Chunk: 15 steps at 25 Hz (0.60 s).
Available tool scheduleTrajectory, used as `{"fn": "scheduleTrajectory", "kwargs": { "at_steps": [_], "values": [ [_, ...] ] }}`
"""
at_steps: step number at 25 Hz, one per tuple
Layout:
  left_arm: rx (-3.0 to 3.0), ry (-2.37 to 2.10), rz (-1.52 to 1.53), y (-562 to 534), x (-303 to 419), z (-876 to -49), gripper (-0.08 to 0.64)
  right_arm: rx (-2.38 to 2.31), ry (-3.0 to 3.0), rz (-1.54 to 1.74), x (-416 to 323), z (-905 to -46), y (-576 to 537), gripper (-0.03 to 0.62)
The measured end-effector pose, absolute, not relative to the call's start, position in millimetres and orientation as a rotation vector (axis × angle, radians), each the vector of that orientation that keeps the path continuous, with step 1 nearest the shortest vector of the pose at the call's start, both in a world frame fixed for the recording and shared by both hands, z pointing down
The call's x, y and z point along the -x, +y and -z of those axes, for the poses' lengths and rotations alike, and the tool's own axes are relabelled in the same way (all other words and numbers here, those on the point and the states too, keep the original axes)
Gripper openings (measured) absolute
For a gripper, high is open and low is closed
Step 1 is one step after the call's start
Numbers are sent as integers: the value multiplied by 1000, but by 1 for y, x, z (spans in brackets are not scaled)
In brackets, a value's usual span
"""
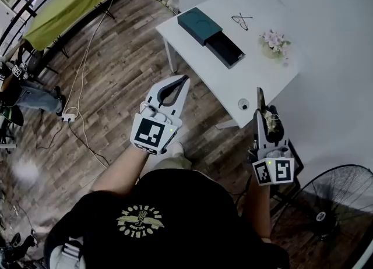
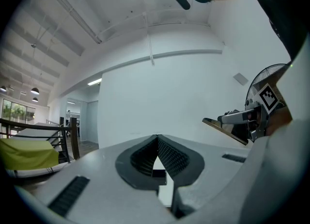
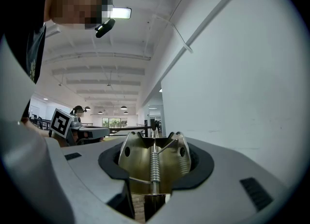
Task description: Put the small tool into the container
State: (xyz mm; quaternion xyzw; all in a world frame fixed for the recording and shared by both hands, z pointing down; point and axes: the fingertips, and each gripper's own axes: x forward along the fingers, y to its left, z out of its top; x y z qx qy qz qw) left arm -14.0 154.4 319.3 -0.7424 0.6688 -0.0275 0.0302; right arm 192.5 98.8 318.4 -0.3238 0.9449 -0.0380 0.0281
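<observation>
Your right gripper [image 3: 154, 141] is clamped on the tool [image 3: 138, 162], a brass-coloured piece with a steel spring running down its middle. The jaws stand partly apart with the tool filling the gap between them. In the head view this gripper [image 1: 260, 103] sits at the lower right, and the tool [image 1: 270, 120] shows as a dark brassy shape along its jaws, just off the near corner of the white table [image 1: 256, 73].

Your left gripper [image 2: 157, 137] is closed on nothing: its ribbed pads meet at the tips, with only a hollow behind them. In the head view it [image 1: 184, 80] is at the centre, over the wooden floor and left of the table.

The container [image 1: 208, 34], a dark box with one end slid open, lies on the table in the upper middle of the head view, well apart from the tool.
</observation>
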Motion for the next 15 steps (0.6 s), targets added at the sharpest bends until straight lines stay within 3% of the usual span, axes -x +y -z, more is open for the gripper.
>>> {"fn": "scheduleTrajectory", "kwargs": {
  "at_steps": [15],
  "values": [
    [2350, 2069, 5, 123, 89, -333, 6, 1066, 2904, 118, -136, -306, 69, 187]
  ]
}}
